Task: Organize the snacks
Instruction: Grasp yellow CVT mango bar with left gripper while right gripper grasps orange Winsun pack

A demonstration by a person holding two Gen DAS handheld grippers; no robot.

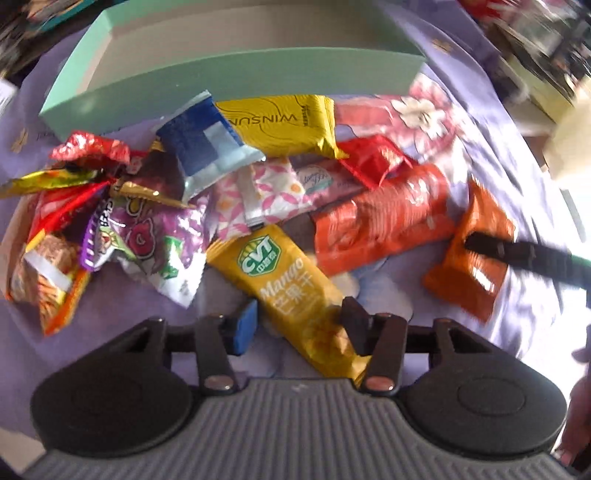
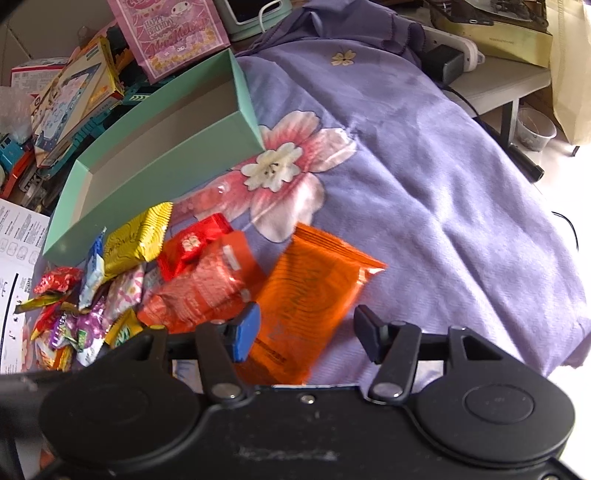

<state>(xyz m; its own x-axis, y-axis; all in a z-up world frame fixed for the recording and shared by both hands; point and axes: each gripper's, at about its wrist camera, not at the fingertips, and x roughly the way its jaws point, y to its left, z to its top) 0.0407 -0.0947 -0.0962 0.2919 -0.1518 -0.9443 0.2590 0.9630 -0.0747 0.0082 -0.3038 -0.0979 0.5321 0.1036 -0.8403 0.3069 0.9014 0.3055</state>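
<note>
Snack packets lie heaped on a purple flowered cloth in front of an open mint-green box. My left gripper points down over a yellow mango packet. The packet's lower end lies slanted between the jaws; the dark pad touches its edge and a gap shows at the blue pad. My right gripper is open around an orange packet. The blue pad is at the packet's left edge and the dark pad stands clear of it. In the left wrist view one black right-gripper finger lies across that packet.
The heap holds a yellow Winsun packet, a blue packet, a red-orange bag, a small red packet, a purple bag and several more. Toy boxes and a pink gift bag crowd the space behind the box. A table edge with a power strip is at far right.
</note>
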